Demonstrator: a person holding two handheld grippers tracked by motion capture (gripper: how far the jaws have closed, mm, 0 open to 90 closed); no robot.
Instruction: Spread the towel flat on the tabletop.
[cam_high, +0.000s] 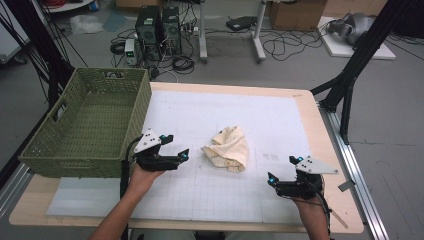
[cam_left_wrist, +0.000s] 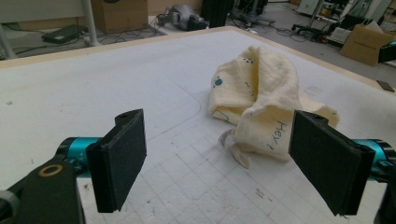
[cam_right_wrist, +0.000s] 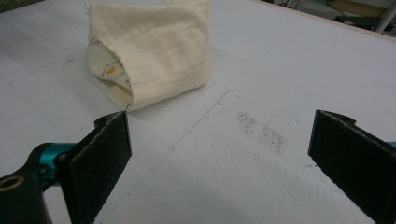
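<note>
With both my left gripper (cam_high: 179, 148) and right gripper (cam_high: 282, 170) spread wide and empty, flanking the crumpled cream cloth (cam_high: 228, 149) at the centre of the frame, I judge I'm approaching and must next close in on its edges.

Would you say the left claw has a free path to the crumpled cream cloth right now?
Probably yes. The left claw is open and faces the cream cloth, with bare white mat between them.
</note>
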